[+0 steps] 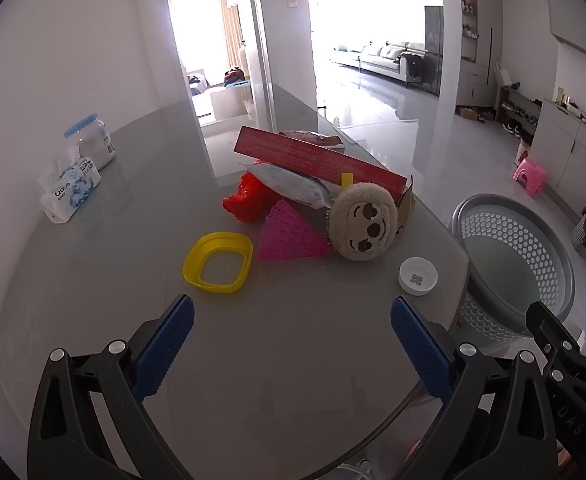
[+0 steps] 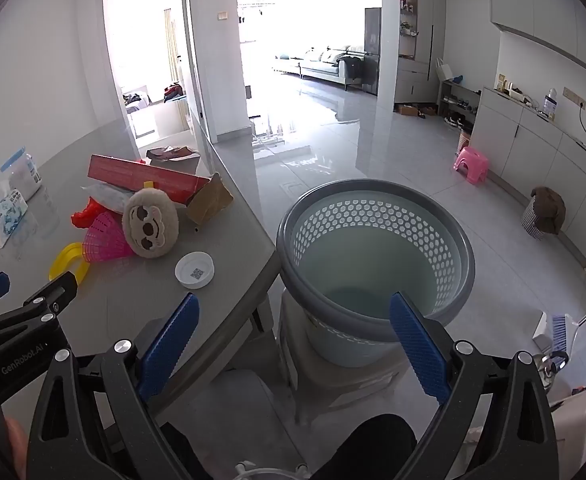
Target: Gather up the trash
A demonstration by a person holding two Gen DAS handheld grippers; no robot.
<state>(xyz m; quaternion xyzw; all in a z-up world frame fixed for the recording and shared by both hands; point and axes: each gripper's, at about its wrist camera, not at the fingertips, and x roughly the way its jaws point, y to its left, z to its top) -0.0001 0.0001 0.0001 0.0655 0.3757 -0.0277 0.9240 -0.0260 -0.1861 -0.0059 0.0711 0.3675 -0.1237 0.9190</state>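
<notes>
A pile lies on the grey table (image 1: pixel 133 288): a long red box (image 1: pixel 317 156), a silver wrapper (image 1: pixel 293 186), a red plastic bag (image 1: pixel 249 200), a pink fan (image 1: pixel 289 234), a round plush face (image 1: pixel 363 220), a yellow ring lid (image 1: pixel 219 262) and a white cap (image 1: pixel 418 275). A grey perforated basket (image 2: pixel 377 256) stands empty beside the table's right edge. My left gripper (image 1: pixel 293 344) is open and empty above the near table. My right gripper (image 2: pixel 293 344) is open and empty, near the basket's front rim.
A tissue pack (image 1: pixel 69 190) and a blue-lidded jar (image 1: pixel 93 140) sit at the table's far left. A pink stool (image 2: pixel 471 164) and a dark covered bin (image 2: pixel 547 210) stand on the floor by the right cabinets. A brush (image 2: pixel 561 332) lies at right.
</notes>
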